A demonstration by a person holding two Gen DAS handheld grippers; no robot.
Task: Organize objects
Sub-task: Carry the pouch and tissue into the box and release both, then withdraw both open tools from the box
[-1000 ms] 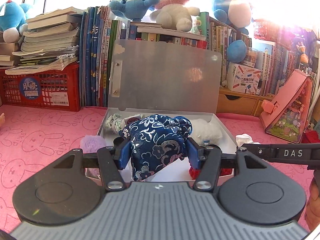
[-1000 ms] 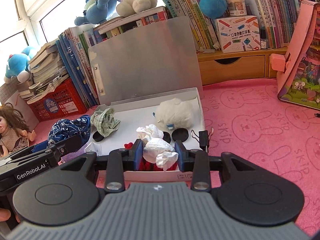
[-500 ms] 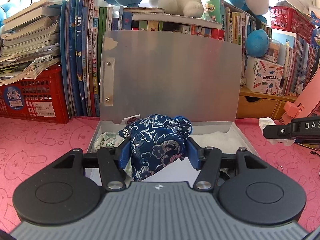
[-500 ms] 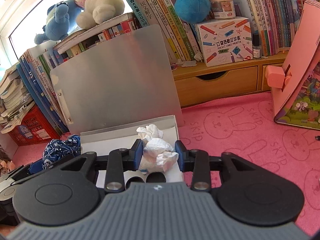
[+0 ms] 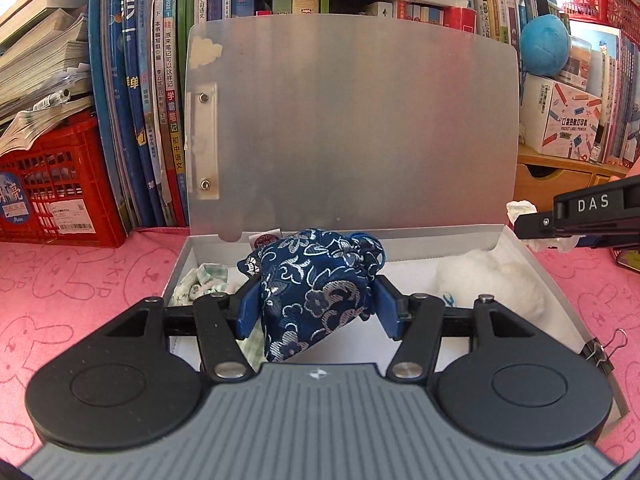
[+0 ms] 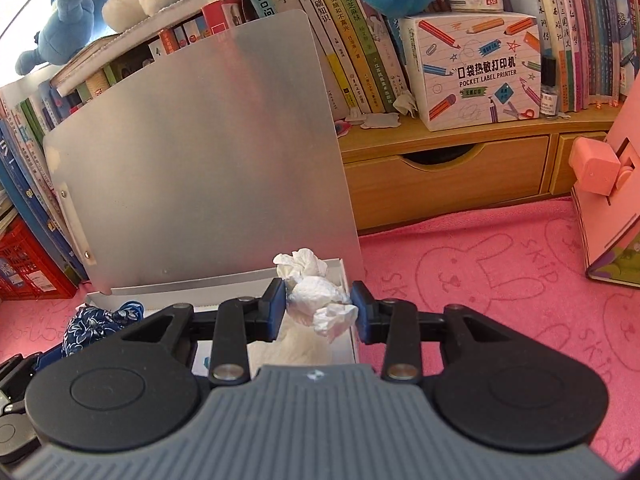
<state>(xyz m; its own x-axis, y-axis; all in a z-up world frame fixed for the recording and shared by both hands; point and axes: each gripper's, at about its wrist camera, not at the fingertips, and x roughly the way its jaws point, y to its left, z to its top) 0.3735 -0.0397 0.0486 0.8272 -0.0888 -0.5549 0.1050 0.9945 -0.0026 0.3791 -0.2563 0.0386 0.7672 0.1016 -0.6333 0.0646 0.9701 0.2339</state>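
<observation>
Over the pink rabbit-print surface [image 6: 500, 280], the left gripper [image 5: 316, 300] clamps a blue floral pouch [image 5: 316, 280] and the right gripper [image 6: 320, 308] a crumpled tissue [image 6: 320, 304], both above the open grey box [image 5: 540, 276] with crowded bookshelves [image 6: 440, 152] beyond the fingers.

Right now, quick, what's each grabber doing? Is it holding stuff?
Left gripper: closed on the blue flowered pouch, above the open box.
Right gripper: closed on the crumpled white tissue.
</observation>
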